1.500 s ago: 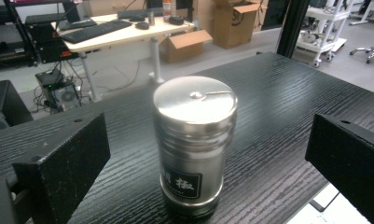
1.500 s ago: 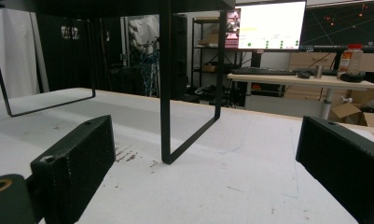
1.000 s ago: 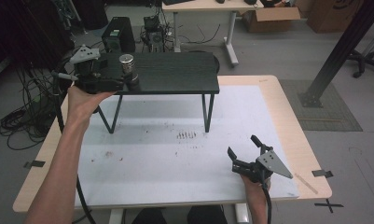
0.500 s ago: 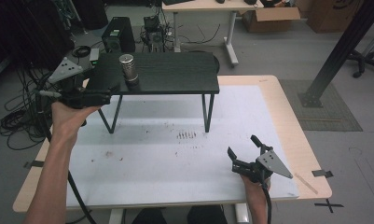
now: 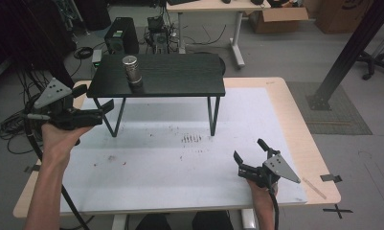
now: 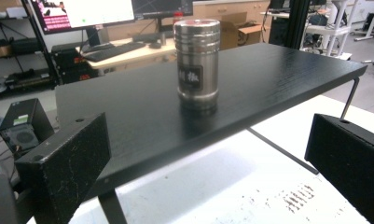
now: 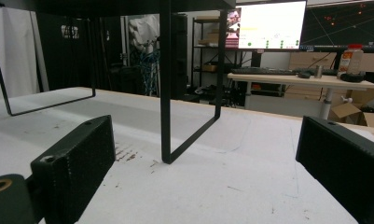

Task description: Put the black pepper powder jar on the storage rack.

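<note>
We're probably lining up the wide-open, empty left gripper [image 5: 91, 103] squarely with the steel canister [image 6: 197, 63] at upper center, right gripper [image 5: 249, 155] idling open, empty.

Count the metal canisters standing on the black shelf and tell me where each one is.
1. A single cylindrical steel canister stands upright on the black wooden shelf, toward its left end, nearer the left gripper. Nothing else rests on the shelf top.
</note>
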Demonstrator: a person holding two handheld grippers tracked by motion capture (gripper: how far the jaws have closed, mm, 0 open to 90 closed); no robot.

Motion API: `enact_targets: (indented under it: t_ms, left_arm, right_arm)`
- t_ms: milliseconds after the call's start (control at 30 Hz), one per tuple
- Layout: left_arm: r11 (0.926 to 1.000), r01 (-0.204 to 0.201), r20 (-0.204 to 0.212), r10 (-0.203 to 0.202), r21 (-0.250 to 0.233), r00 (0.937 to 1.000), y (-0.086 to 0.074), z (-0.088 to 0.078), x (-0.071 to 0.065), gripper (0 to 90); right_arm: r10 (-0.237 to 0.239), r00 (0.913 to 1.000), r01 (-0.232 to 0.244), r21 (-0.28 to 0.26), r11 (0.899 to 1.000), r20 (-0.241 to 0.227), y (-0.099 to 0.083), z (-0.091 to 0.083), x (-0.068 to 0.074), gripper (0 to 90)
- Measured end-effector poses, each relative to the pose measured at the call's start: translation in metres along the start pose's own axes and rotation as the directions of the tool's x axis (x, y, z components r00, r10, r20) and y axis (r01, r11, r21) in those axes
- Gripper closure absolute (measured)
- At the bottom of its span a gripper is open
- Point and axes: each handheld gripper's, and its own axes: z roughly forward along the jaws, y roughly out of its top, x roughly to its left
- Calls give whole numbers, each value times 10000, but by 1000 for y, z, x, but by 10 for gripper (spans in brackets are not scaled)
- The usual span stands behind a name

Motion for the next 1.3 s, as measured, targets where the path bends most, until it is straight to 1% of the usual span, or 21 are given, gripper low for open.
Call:
enact_targets:
  t_ms: [200, 367, 433, 600, 733, 833, 967, 1067, 1200, 1300]
  left_arm:
    - [9997, -117, -7, 117, -214, 9999, -15, -11, -1, 7]
    - [9996, -61, -64, 59, -266, 10000, -32, -19, 0, 8]
    - [9998, -94, -142, 91, -201, 9999, -42, -22, 1, 7]
    - [10000, 13, -268, -13, -36, 9996, -64, -26, 6, 8]
    - [10000, -33, -539, 33, 9, 9985, -86, -27, 11, 8]
    - [10000, 51, -686, -53, -22, 9976, -102, -27, 15, 8]
    - [9991, 427, -839, -433, -84, 9955, -124, -28, 22, 9]
    - [9980, 598, -965, -616, -216, 9934, -139, -30, 26, 8]
    - [9971, 616, -1228, -667, -455, 9902, -157, -33, 30, 8]
    - [9960, 598, -1395, -685, -660, 9878, -167, -36, 30, 8]
  right_arm:
    - [-1, 10000, 1, -1, 10000, 2, 0, 0, 0, 45]
    - [4, 10000, -4, 1, 10000, -2, 0, 0, 0, 45]
    - [-7, 10000, 7, 1, 10000, 1, 0, 0, 0, 45]
    - [4, 10000, -4, 13, 10000, 1, 0, 0, 0, 46]
    - [3, 10000, -3, 14, 10000, 1, 0, 0, 0, 46]
    - [9, 10000, -9, 18, 10000, -2, 0, 0, 0, 46]
    - [3, 10000, -3, 23, 10000, -4, 0, 0, 0, 46]
    - [5, 10000, -5, 26, 10000, -4, 0, 0, 0, 46]
    - [9, 10000, -9, 36, 10000, -9, 0, 0, 0, 47]
    - [5, 10000, -5, 33, 10000, -8, 0, 0, 0, 47]
